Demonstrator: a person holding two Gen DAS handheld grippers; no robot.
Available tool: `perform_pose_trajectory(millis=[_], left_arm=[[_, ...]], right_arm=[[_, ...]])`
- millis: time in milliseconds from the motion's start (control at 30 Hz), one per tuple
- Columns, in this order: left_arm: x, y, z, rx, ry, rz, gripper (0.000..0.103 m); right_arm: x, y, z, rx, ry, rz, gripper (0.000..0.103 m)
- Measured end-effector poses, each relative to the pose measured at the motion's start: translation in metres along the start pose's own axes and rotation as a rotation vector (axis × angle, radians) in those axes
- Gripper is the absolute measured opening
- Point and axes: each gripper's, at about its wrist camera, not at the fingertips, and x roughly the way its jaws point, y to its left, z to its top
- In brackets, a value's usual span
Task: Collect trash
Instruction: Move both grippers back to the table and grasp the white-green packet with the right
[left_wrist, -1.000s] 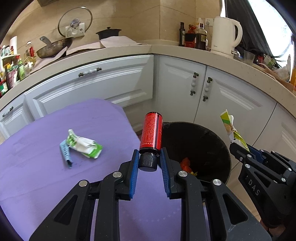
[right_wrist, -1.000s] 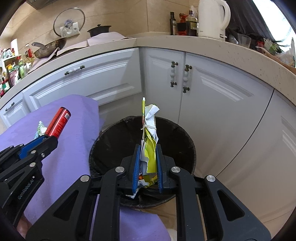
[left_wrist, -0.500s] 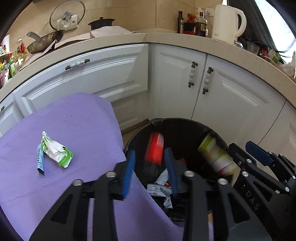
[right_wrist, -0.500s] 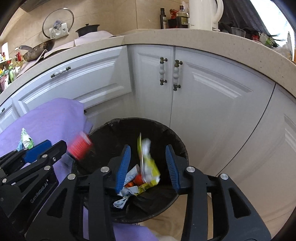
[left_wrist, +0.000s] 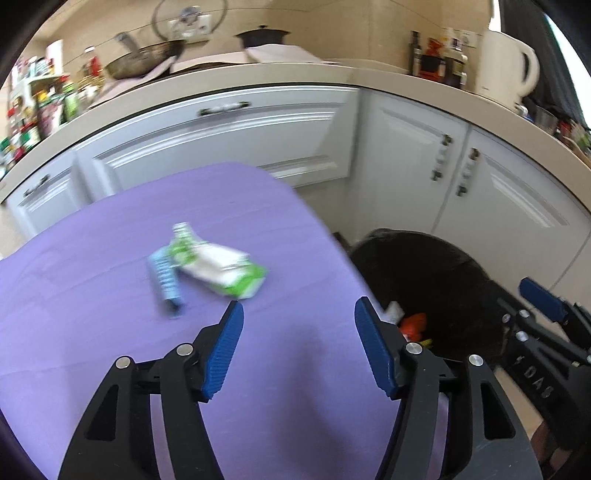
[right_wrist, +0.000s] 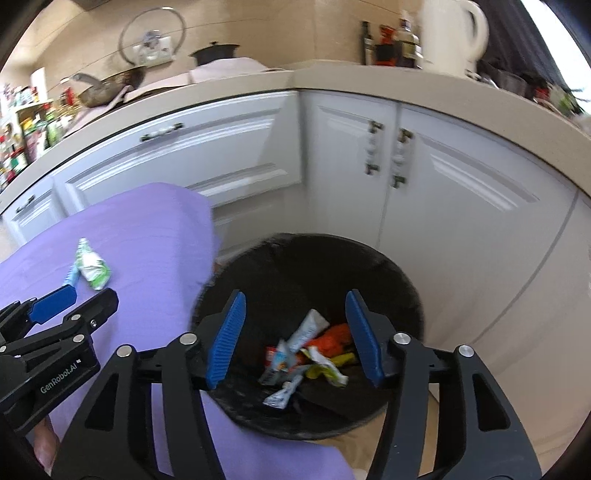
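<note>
Your left gripper (left_wrist: 298, 314) is spread wide and empty above the purple cloth (left_wrist: 110, 350). Two wrappers (left_wrist: 218, 264) (one green-white, one blue) lie touching just ahead. Your right gripper (right_wrist: 293, 306), also released, hangs over the black bin (right_wrist: 399, 280) of crumpled trash (right_wrist: 306, 350).

We saw white cabinets (right_wrist: 229, 147) w/ a beige countertop (right_wrist: 369, 79) far off, tiled wall (left_wrist: 332, 26) behind, bright window (left_wrist: 576, 55) far right.
</note>
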Motion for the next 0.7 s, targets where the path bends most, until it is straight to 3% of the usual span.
perform_pose_trajectory(millis=[367,700], left_arm=[[-0.018,0.102,-0.014,-0.145,-0.005,0.162,0.066],[-0.024,0.179,-0.028,-0.261,0.017,0.280,0.066]], right_arm=[[0.009,0.061,0.013,-0.070,0.003,0.095,0.067],[0.030,0.132,0.022,-0.197,0.049,0.201,0.067]])
